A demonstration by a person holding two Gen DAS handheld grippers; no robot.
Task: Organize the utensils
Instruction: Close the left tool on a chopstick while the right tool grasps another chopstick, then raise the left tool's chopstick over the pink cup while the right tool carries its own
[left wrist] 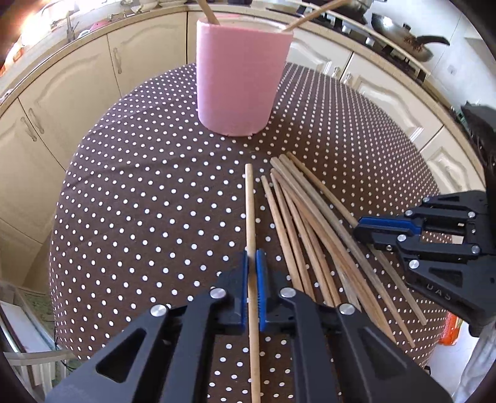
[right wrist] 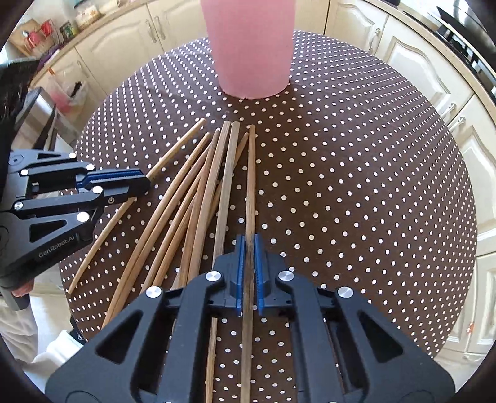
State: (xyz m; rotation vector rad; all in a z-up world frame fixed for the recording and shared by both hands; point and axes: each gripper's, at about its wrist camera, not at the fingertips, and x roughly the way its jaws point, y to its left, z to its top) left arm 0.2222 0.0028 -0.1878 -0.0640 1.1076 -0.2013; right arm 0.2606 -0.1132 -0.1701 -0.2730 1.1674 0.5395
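A pink holder (left wrist: pixel 241 77) stands at the far side of the dotted table, with two chopsticks (left wrist: pixel 313 14) leaning in it; it also shows in the right wrist view (right wrist: pixel 251 46). Several wooden chopsticks (left wrist: pixel 313 223) lie in a loose pile in front of it, also seen in the right wrist view (right wrist: pixel 198 198). My left gripper (left wrist: pixel 254 257) is shut on one light chopstick (left wrist: pixel 249 201), left of the pile. My right gripper (right wrist: pixel 247 245) is shut on a darker chopstick (right wrist: pixel 250 173) at the pile's right edge. Each gripper shows in the other's view: the right gripper (left wrist: pixel 364 229), the left gripper (right wrist: pixel 145 186).
The round table with the brown polka-dot cloth (left wrist: pixel 139 201) is ringed by cream kitchen cabinets (left wrist: pixel 62 93). A wok (left wrist: pixel 403 34) sits on the stove at the back right. A sink (left wrist: pixel 68 28) is at the back left.
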